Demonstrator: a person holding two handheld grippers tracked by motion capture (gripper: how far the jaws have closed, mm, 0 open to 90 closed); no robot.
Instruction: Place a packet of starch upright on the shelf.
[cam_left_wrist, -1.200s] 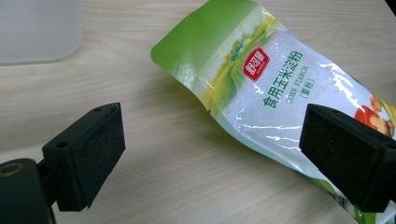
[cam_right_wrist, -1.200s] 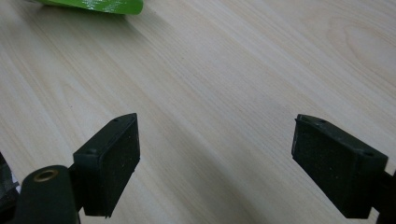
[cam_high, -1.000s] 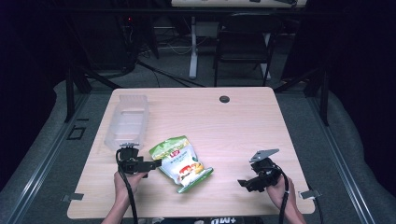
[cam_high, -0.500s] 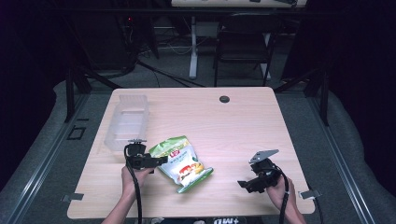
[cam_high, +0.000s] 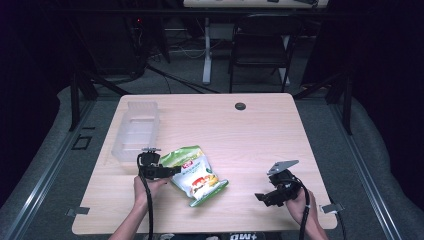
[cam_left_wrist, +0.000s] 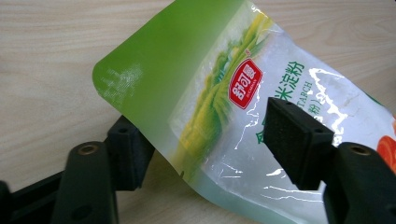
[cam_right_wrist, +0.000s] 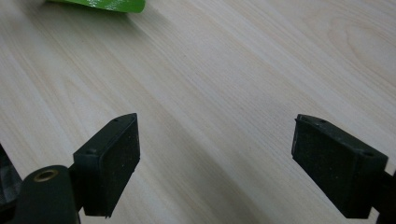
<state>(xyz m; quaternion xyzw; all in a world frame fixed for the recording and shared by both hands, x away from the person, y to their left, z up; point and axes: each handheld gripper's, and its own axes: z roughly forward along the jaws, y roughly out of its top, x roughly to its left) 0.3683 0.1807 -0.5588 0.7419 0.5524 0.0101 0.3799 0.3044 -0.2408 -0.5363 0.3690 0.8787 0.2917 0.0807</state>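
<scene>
A green and clear pouch of starch (cam_high: 200, 177) with a red logo lies on the wooden table (cam_high: 250, 135), near its front left. My left gripper (cam_high: 167, 171) lies level at the pouch's left end. In the left gripper view the pouch's green corner (cam_left_wrist: 163, 70) stands between the jaws. One pad (cam_left_wrist: 128, 149) is under its edge and the other pad (cam_left_wrist: 294, 135) is over its clear face. The jaws have just been closing, and a gap still shows. My right gripper (cam_high: 261, 197) rests open at the front right, with bare wood between its pads (cam_right_wrist: 112, 163).
A clear plastic tray (cam_high: 135, 131) stands at the left, just behind the left gripper. A dark round grommet (cam_high: 240, 106) sits near the table's far edge. A chair (cam_high: 260, 50) and desk legs stand beyond the table. A green pouch edge (cam_right_wrist: 102, 4) shows in the right gripper view.
My left gripper has slid right, onto the pouch's left end, and its jaws have narrowed around that end. The right gripper has kept still.
</scene>
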